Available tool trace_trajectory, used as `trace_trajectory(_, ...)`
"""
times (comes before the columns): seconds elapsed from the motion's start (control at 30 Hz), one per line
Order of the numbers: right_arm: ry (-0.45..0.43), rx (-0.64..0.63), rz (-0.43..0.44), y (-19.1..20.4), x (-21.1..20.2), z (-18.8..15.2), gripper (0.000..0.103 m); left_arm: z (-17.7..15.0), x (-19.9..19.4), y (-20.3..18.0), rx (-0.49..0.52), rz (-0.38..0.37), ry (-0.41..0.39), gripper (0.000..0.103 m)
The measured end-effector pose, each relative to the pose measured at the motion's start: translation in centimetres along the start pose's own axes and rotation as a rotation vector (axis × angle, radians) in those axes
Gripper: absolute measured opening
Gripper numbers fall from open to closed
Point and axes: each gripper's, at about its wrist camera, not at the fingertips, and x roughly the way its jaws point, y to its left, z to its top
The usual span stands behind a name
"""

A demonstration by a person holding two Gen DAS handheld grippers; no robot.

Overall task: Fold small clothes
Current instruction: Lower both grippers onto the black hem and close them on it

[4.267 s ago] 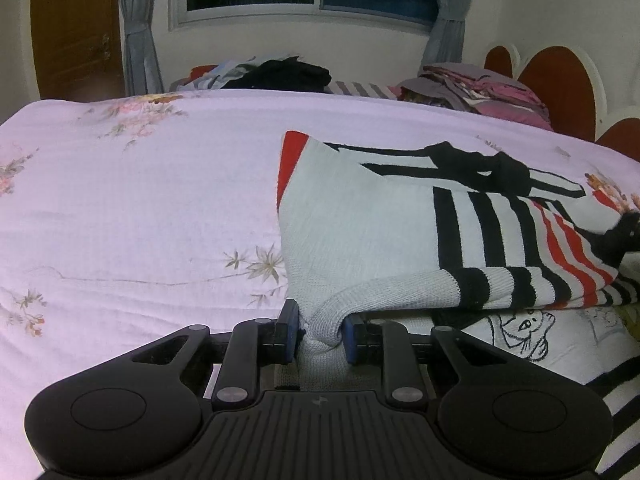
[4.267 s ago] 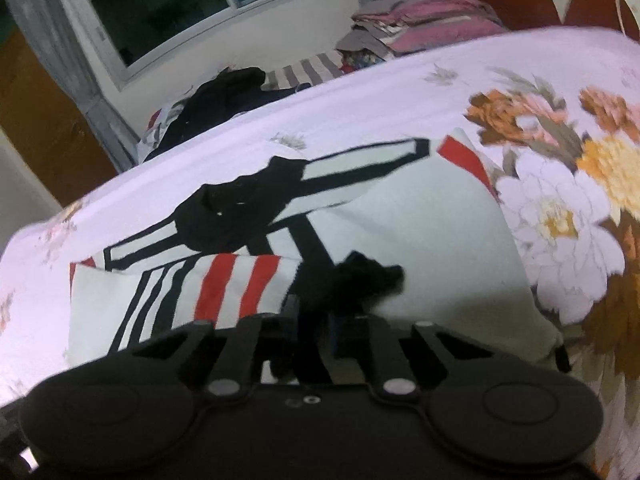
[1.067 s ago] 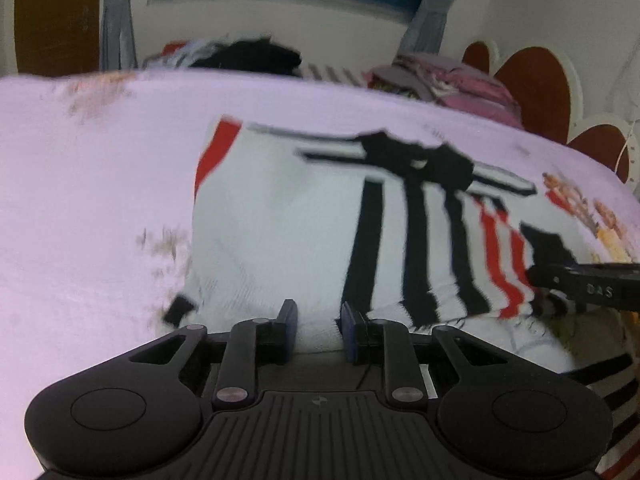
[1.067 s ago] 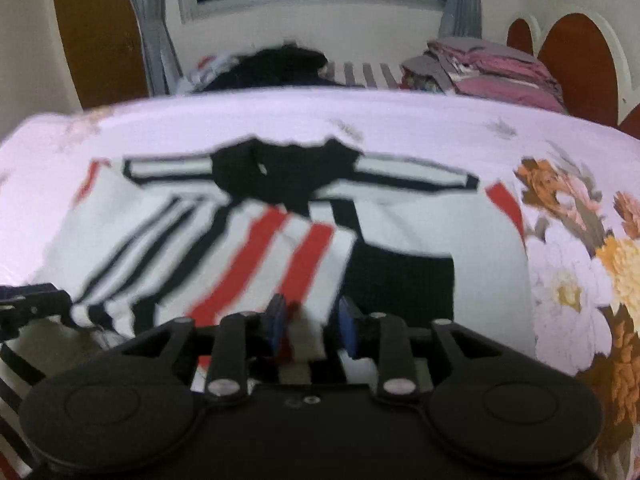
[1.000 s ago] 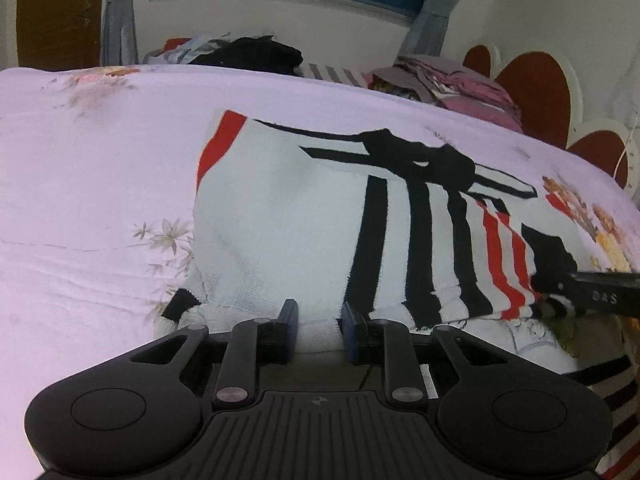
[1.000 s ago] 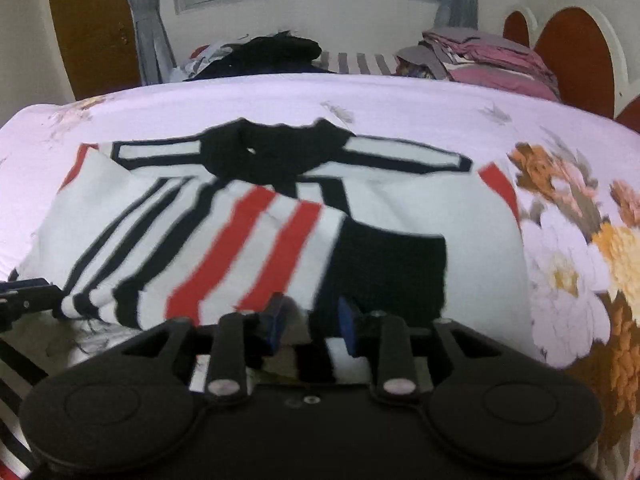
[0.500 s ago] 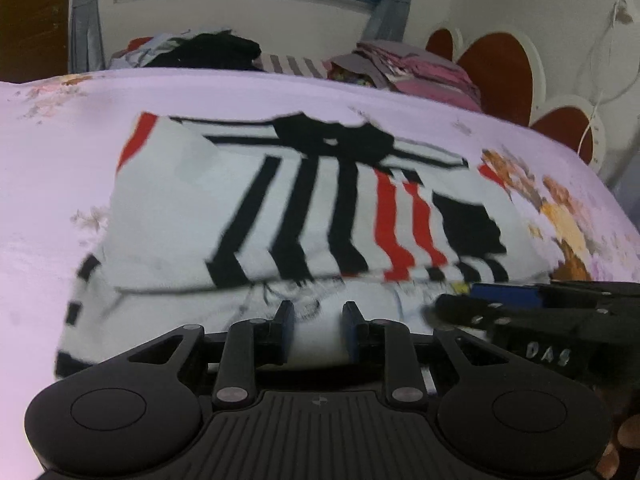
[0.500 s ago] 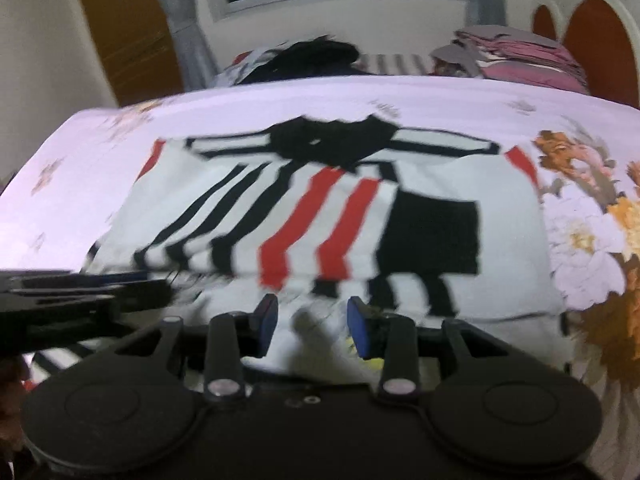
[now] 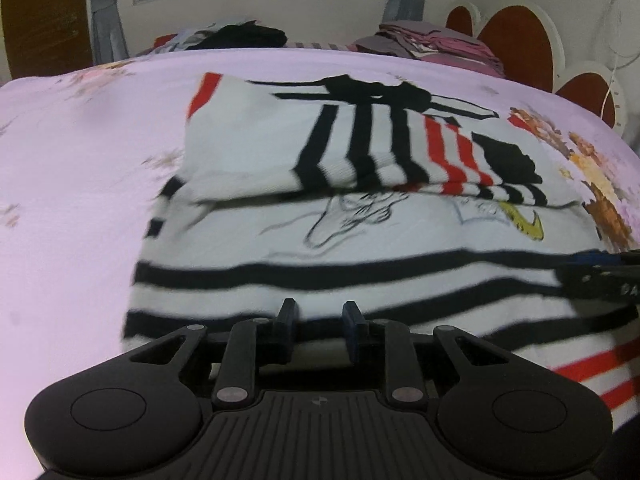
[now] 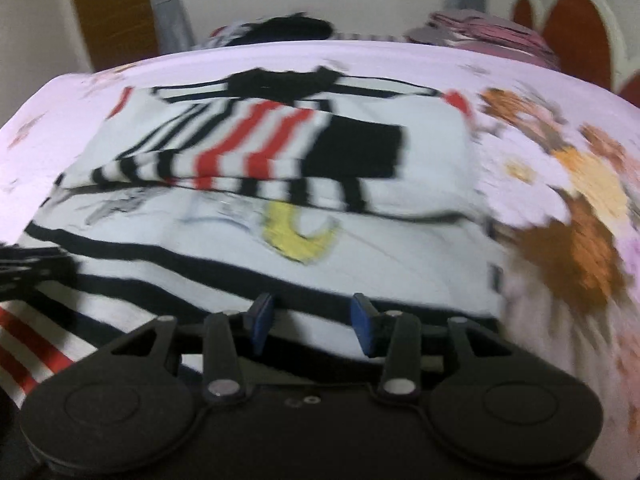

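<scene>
A white sweater (image 9: 360, 240) with black and red stripes lies flat on the pink floral bedspread (image 9: 80, 160). Both sleeves (image 9: 360, 152) are folded across its chest, above a cartoon drawing and a yellow patch (image 10: 296, 236). My left gripper (image 9: 318, 320) is open and empty over the lower striped part near the hem. My right gripper (image 10: 310, 320) is open and empty over the same lower part of the sweater (image 10: 280, 208), further right. The right gripper's fingers (image 9: 600, 276) show at the right edge of the left wrist view. The right wrist view is motion-blurred.
Dark clothes (image 9: 244, 36) and a stack of folded pink and purple clothes (image 9: 432, 42) lie at the far side of the bed under the window. A red and white headboard (image 9: 516, 36) stands at the right. Bare bedspread lies to the left.
Both grippers let go of the folded sleeves and opened. They pulled back toward the hem, so the lower striped part of the sweater now fills the foreground.
</scene>
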Motion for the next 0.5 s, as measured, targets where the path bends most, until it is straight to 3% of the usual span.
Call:
trace_trajectory(0.1, -0.018, 0.069, 0.026, 0.0, -1.6, -0.7, 0.043, -0.3, -0.9, 0.1, -0.01, -0.005, 0.007, 0.025)
trace_trajectory(0.23, -0.056, 0.118, 0.09, 2.5, -3.8, -1.9, 0.051, -0.8, -2.5, -0.3, -0.008, -0.069, -0.015, 0.025)
trace_trajectory(0.4, -0.034, 0.047, 0.093, 7.1, -4.6, -3.4, 0.051, -1.9, -3.2, -1.6, 0.029, -0.127, -0.004, 0.025)
trace_trajectory(0.5, 0.025, 0.017, 0.093, 8.4, -4.2, -4.5, 0.052, -3.3, -2.9, -1.5, 0.039, -0.126, 0.023, 0.025)
